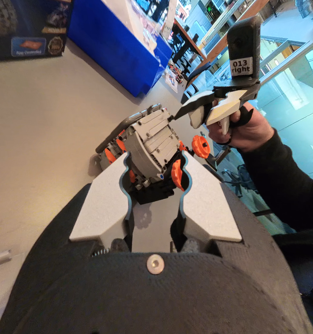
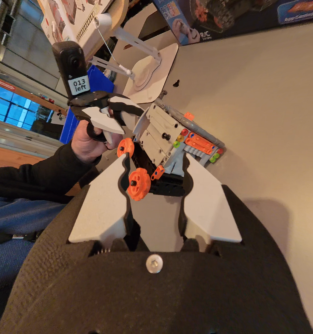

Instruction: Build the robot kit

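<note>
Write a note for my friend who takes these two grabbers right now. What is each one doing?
Left gripper: jaws closed around one end of the brick model, holding it tilted over the table.
Right gripper: jaws apart, holding nothing, tips close to a black pin on the model's grey panel.
Orange wheels sit on the model's side.
A small white piece lies loose on the table; a blue bin stands behind.

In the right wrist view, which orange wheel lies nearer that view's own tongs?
The lower, larger-looking orange wheel, sitting between the right tongs' fingers beside the left one. The other orange wheel sits higher, just past that fingertip.
</note>
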`<state>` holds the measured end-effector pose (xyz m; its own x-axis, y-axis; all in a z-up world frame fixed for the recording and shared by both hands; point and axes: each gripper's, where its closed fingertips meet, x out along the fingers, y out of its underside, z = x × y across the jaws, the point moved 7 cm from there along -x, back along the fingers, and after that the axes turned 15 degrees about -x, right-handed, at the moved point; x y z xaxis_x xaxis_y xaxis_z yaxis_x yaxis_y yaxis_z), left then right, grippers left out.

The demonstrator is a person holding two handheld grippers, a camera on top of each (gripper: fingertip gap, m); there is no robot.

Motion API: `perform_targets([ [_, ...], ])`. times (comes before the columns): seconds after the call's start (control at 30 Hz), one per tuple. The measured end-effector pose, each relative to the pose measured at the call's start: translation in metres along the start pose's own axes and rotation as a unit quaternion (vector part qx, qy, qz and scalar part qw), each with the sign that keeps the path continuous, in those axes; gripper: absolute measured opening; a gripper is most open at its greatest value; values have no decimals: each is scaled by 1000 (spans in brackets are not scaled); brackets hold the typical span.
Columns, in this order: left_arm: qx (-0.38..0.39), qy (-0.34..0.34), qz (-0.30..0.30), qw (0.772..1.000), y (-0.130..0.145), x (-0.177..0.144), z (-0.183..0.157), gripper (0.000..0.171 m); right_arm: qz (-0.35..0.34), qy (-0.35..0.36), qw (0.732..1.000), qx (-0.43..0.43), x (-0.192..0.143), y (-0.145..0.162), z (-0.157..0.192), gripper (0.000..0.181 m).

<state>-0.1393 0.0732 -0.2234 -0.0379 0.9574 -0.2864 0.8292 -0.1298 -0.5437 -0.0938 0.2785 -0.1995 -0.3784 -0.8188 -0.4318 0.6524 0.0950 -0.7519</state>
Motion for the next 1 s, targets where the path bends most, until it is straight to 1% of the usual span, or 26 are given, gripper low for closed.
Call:
perform_targets([
  [0.07,-21,0,9,1000,1,7,3,52,10,-16,1000,10,9,2,-2,58],
  [0.1,-28,-2,10,1000,1,10,5,55,13,-19,1000,12,13,3,-2,58],
  [0.17,-39,2,19,999,0,14,6,54,21,-23,999,16,19,5,-3,57],
  [0.23,-62,2,28,998,2,19,9,55,19,-25,999,21,23,5,-5,55],
  [0.3,-72,1,28,997,4,23,12,54,21,-25,999,28,24,6,-8,48],
  [0.33,-73,3,30,997,6,26,12,54,27,-23,999,26,25,7,-8,48],
  [0.37,-74,4,34,997,8,29,12,52,33,-23,999,24,27,8,-8,47],
  [0.4,-80,9,36,996,10,31,12,51,38,-24,999,25,29,9,-8,52],
  [0.47,-89,10,24,996,10,33,13,47,40,-27,999,23,31,9,-7,52],
  [0.57,-84,5,22,996,10,34,13,44,40,-32,999,12,29,9,-8,49],
  [0.63,-78,1,21,997,8,34,13,42,40,-21,999,-1,29,8,-9,40],
  [0.7,-71,0,19,997,6,35,12,44,35,-15,999,-18,28,5,-9,38],
  [0.83,-50,-1,1,999,-3,34,10,47,22,-10,999,-47,27,-3,-11,28],
  [0.93,-34,-8,-11,999,-9,33,9,48,23,-2,998,-65,28,-6,-12,27],
  [1.0,-2,-25,-15,1000,-10,33,7,49,15,3,996,-84,27,-8,-11,27],
])
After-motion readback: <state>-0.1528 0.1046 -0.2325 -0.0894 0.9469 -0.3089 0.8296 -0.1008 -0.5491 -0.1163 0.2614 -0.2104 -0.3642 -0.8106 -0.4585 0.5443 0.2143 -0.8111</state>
